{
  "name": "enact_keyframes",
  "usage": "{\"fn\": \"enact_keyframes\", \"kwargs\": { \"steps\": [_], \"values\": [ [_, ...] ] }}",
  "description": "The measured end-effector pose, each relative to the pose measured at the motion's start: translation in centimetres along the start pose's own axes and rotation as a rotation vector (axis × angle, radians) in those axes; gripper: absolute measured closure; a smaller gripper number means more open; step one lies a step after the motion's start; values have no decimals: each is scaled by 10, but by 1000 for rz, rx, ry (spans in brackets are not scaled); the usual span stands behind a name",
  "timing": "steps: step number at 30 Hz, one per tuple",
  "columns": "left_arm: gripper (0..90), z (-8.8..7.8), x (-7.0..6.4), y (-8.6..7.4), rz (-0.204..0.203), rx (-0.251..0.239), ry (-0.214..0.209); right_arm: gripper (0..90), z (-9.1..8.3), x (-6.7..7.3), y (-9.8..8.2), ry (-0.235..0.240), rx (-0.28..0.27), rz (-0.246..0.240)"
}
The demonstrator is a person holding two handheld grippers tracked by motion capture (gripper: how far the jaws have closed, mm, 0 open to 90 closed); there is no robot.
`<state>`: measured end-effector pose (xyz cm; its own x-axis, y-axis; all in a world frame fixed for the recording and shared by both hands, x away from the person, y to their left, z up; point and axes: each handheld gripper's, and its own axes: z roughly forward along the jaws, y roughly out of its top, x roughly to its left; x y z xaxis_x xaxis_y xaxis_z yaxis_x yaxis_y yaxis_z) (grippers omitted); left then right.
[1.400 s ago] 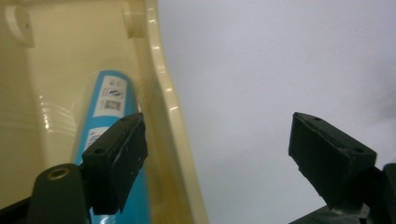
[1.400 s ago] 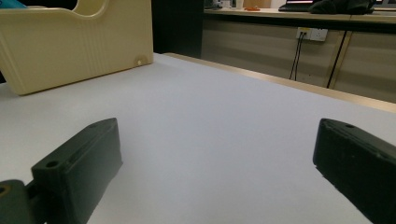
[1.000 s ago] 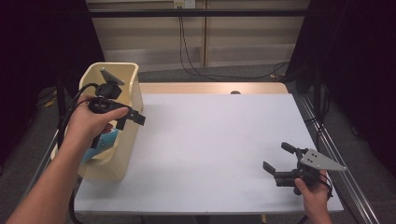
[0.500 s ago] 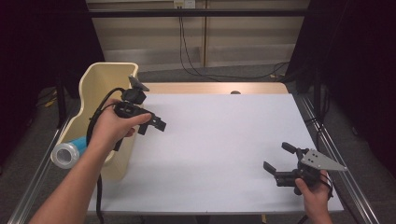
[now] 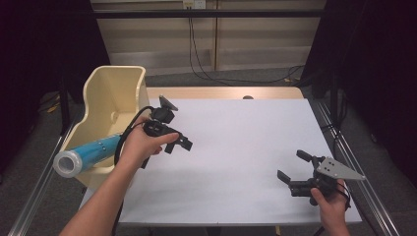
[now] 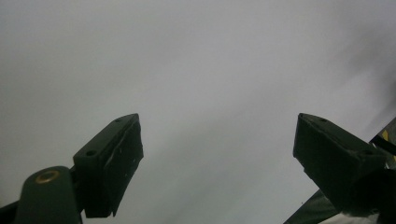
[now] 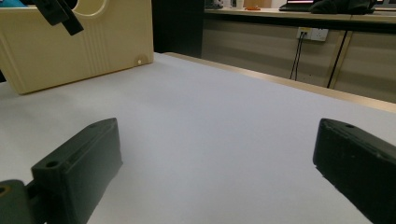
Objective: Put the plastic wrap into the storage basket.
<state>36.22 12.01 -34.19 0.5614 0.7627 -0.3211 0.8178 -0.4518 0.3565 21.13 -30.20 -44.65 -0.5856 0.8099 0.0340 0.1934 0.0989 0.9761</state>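
High view shows my left tool (image 5: 178, 143) and right tool (image 5: 295, 173) both spread wide and empty over the table (image 5: 246, 147), while the blue roll (image 5: 86, 155) juts from the cream bin (image 5: 110, 98), likely to tip out if nudged.

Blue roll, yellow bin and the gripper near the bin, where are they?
blue roll (image 5: 86, 156), high view, on its blue side.
yellow bin (image 5: 105, 91), high view, on its inner wall.
left gripper (image 5: 180, 144), high view, between its jaw tips.
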Motion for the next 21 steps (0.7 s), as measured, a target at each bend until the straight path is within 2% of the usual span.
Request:
{"fn": "enact_keyframes", "kwargs": {
  "steps": [8, 11, 14, 15, 17, 19, 21],
  "values": [
    [156, 22, 1, -7, 12, -15, -18, 6, 1, 0, 0, 3, -1, 0],
    [155, 29, 0, -11, 25, -51, -15, 6, 1, 1, 0, 3, 2, -3],
    [152, 35, 2, -16, 38, -97, -32, 6, 1, 0, 0, 5, 1, -3],
    [151, 37, 2, -18, 52, -129, -36, 6, 1, 0, 0, 4, 2, -2],
    [150, 40, 2, -23, 55, -173, -36, 6, 1, 0, 0, 4, 0, -2],
    [146, 44, 0, -27, 82, -218, -29, 6, 0, 0, 0, 3, 0, -2],
    [139, 48, -1, -32, 87, -254, -25, 6, 1, 1, 0, 3, 2, -2]
  ]
}}
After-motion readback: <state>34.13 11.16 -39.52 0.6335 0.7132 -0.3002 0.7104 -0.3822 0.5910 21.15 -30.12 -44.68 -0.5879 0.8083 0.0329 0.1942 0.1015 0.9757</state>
